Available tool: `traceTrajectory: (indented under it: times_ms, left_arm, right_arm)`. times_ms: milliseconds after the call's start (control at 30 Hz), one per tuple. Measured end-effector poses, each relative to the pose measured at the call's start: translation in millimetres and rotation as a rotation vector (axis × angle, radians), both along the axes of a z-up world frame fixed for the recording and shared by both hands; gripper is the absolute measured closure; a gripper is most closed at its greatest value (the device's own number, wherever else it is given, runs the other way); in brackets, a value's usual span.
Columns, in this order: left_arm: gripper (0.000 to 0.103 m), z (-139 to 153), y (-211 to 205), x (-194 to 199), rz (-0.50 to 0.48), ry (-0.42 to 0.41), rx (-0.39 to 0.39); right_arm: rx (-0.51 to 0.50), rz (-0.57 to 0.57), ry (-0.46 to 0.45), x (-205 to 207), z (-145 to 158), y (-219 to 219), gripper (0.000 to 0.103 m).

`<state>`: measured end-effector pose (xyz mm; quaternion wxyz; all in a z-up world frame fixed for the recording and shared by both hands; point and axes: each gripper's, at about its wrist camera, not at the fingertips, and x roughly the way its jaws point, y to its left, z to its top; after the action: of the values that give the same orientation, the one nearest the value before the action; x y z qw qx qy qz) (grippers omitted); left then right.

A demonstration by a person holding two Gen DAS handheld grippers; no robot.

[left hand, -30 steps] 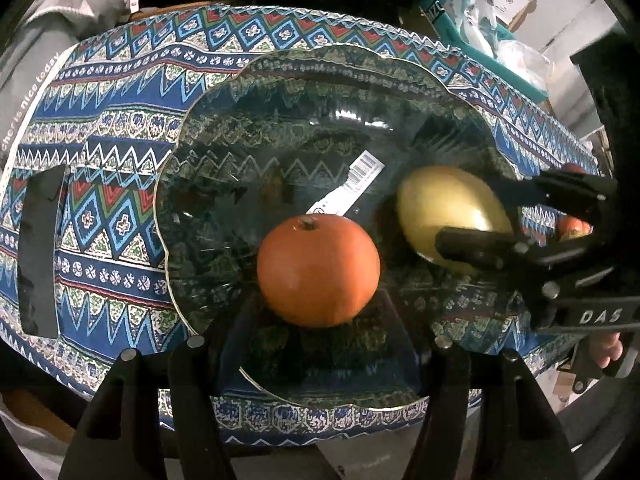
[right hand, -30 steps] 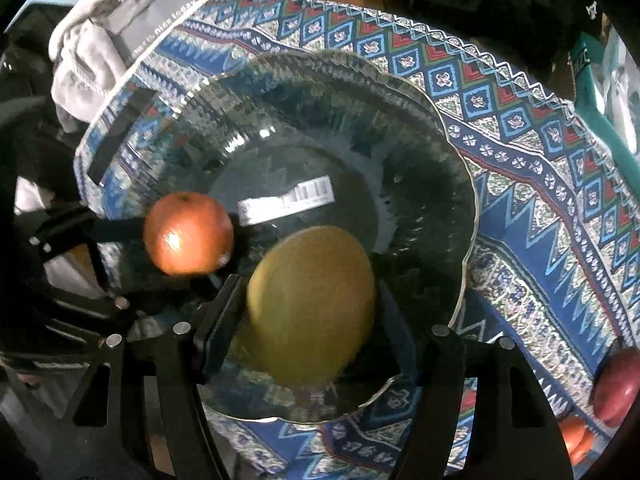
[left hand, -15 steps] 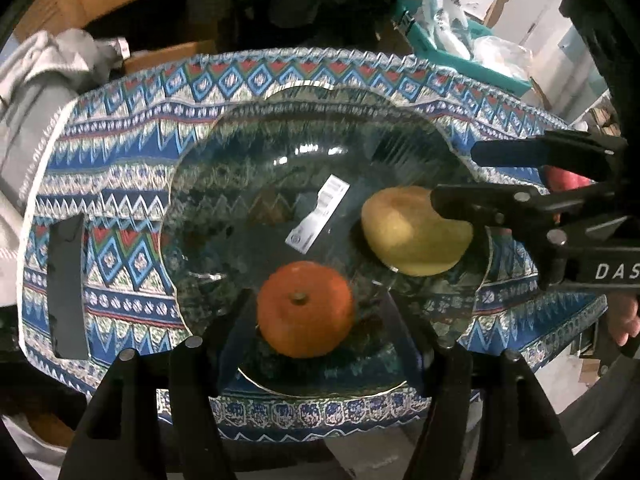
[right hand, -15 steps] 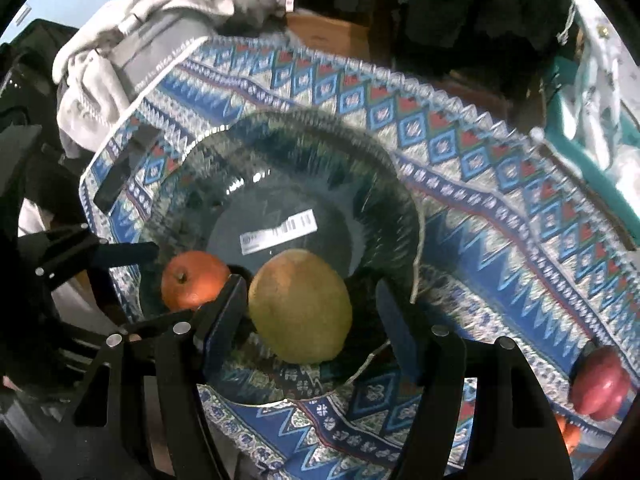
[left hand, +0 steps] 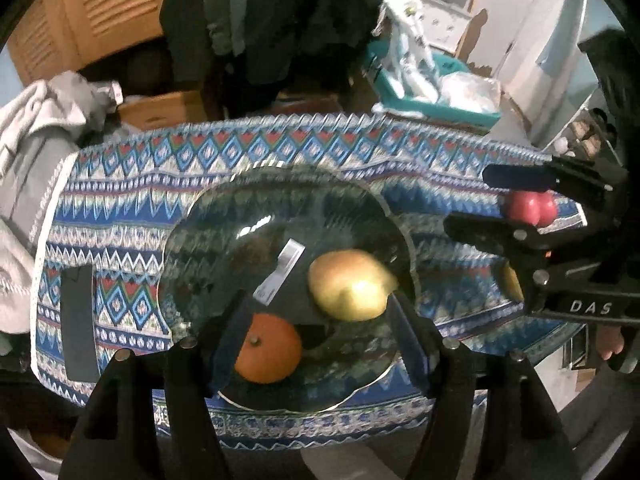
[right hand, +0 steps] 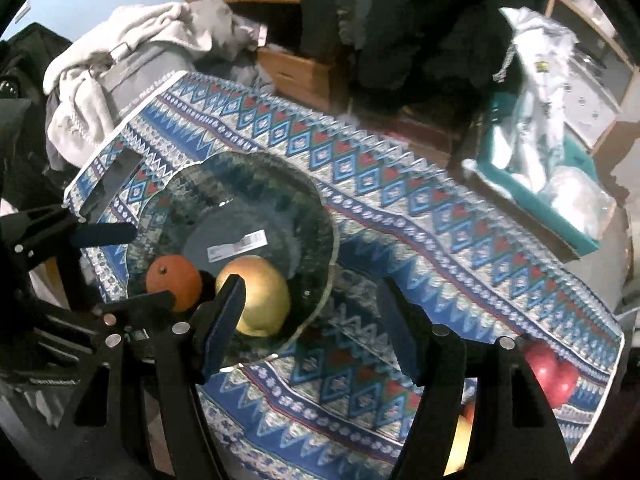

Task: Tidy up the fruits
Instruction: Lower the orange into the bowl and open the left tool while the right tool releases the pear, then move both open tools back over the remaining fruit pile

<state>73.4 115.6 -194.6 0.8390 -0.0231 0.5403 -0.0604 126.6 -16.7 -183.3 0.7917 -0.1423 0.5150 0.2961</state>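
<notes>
A: Two fruits in the glass bowl, left wrist view first. The orange lies just ahead of the left gripper, low between its fingers, nearer the left one. No pad touches it; jaws are opening, nothing held.

B: And the yellow mango?

A: Farther ahead, toward the right finger, beside the orange in the same bowl. A white barcode sticker sits beyond both. The right gripper comes in from the right, jaws apart, empty; a red apple shows between its fingers, on the patterned cloth behind.

B: Right wrist view?

A: The right gripper is spread, only cloth between the fingers. The mango is partly behind its left finger, not touched as far as I can tell. The orange is left of that, next to the left gripper at the frame's left. Red apples lie off the right finger, at the cloth's edge, with more fruit below them, too hidden to name.
</notes>
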Motion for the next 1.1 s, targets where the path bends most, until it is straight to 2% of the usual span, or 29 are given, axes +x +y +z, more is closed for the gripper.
traceTrajectory:
  times_ms: [100,200,700,1100]
  left_arm:
    - [0.028,16,-12,0,-0.02,-0.034,0.003]
    - [0.028,26,-24,1,-0.044,-0.051,-0.005]
    - [0.027,50,-80,2,-0.136,-0.081,-0.036]
    - [0.025,54,-136,5,-0.233,-0.068,-0.055]
  right_arm:
    - [0.0,-0.009,-0.038,-4,13,-14,0.034]
    - [0.002,-0.023,-0.072,-8,27,-29,0.034]
    - [0.073,-0.19,-0.105,-15,69,-116,0.034]
    - [0.07,-0.286,-0.113,-20,69,-175,0.032]
